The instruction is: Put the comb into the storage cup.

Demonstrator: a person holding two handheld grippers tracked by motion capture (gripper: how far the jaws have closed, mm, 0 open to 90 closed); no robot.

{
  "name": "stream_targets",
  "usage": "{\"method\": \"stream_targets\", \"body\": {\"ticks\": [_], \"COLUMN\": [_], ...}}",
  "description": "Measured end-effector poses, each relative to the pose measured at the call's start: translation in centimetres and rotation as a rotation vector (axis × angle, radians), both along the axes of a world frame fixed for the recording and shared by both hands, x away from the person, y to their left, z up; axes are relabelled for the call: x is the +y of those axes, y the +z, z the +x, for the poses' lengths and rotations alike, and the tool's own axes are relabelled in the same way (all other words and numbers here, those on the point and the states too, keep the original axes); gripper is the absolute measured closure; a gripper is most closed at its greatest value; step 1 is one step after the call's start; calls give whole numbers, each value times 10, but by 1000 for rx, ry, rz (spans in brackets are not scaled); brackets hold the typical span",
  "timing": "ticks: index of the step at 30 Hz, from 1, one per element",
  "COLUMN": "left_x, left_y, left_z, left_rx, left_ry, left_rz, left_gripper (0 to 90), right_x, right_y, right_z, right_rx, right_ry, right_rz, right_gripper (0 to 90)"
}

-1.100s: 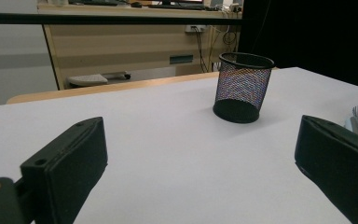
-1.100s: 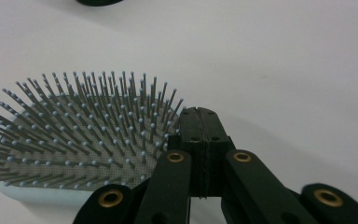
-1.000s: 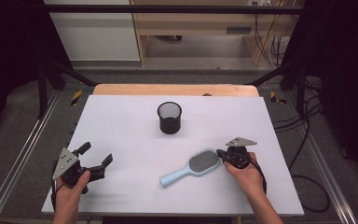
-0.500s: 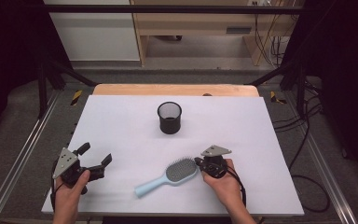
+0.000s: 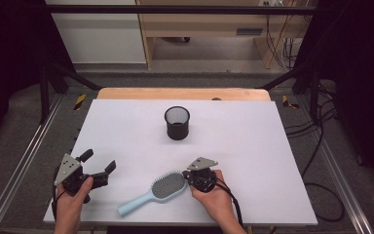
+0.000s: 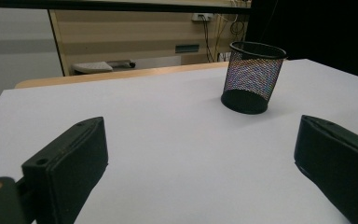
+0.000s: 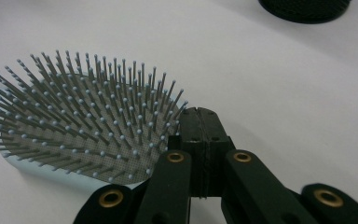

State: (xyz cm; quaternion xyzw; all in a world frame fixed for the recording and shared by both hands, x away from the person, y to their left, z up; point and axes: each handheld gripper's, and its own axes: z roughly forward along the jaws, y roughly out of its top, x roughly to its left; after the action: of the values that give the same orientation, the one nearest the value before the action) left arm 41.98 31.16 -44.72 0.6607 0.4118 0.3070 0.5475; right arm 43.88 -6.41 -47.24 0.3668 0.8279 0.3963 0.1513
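A light blue hairbrush [image 5: 161, 189] with grey bristles lies bristles-up on the white table [image 5: 253, 141], its handle pointing to the near left. My right gripper [image 5: 188, 177] is shut with nothing between its jaws, and its tip rests against the right edge of the brush head. In the right gripper view the closed jaws [image 7: 200, 119] touch the rim of the hairbrush [image 7: 79, 130]. My left gripper [image 5: 99, 161] stands open near the table's front left corner, nothing between its jaws [image 6: 200, 154]. It points toward a black mesh cup [image 6: 252, 77].
The black mesh cup [image 5: 177, 123] stands upright at the middle of the table, beyond the brush; its base shows at the top of the right gripper view [image 7: 305, 8]. Metal frame rails run along both sides of the table. Cables trail on the floor at the right.
My right gripper has slid to the left across the table, and the hairbrush has moved left with it, staying at its tip. The left gripper has kept still.
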Motion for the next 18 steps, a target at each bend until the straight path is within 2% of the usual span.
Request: {"method": "stream_targets", "body": {"ticks": [8,13,15,16,17,18], "left_x": [0,0,-3,-6,-6,-9], "left_y": [0,2,7,9,9,14], "left_z": [1,-1,-6,-8,-8,-12], "left_rx": [10,11,13,15,15,19], "left_ry": [-2,-9,-36,-44,-44,-64], "left_rz": [10,22,36,57,57,83], "left_gripper": [28,30,30,29,29,29], "right_x": [16,6,-3,-6,-6,-17], "right_y": [-1,1,5,7,7,11], "right_z": [-1,2,3,3,3,2], "right_rx": [1,-14,-40,-44,-44,-60], "right_ry": [32,18,12,8,8,1], "right_rz": [11,46,85,95,95,133], "right_gripper": [900,900,865,829,829,714]}}
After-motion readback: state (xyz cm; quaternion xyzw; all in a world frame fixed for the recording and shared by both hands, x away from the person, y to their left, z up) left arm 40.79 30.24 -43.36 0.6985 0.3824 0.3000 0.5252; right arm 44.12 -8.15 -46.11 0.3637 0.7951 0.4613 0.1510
